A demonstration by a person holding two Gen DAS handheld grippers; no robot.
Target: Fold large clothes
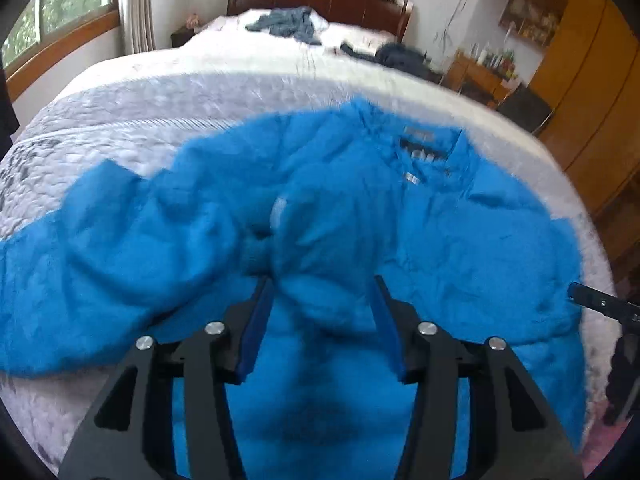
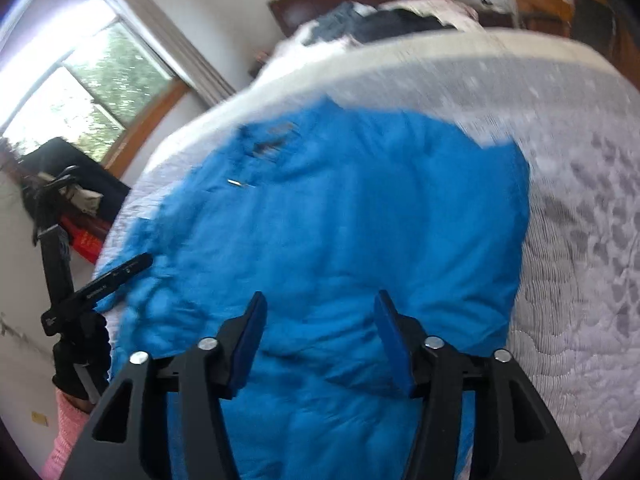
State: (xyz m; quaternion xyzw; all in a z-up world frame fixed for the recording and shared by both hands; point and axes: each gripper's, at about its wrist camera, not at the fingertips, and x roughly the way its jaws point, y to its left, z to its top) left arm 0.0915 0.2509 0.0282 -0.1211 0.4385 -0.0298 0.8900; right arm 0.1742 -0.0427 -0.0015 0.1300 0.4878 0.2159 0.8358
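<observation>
A blue padded jacket [image 1: 460,240] is spread on the bed [image 1: 200,92], one sleeve [image 1: 132,248] bunched at left. Both the left hand-held gripper [image 1: 322,304] and right hand-held gripper [image 2: 320,320] are held released above it (nothing grasped). Sleeve fold judged next; a pinch at the cuff is required.

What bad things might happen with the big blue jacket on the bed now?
The puffy blue jacket lies bunched with a sleeve crumpled, so a fold may trap lumps. Both the left gripper and the right gripper are open above slippery fabric; a shallow pinch might slip off.
</observation>
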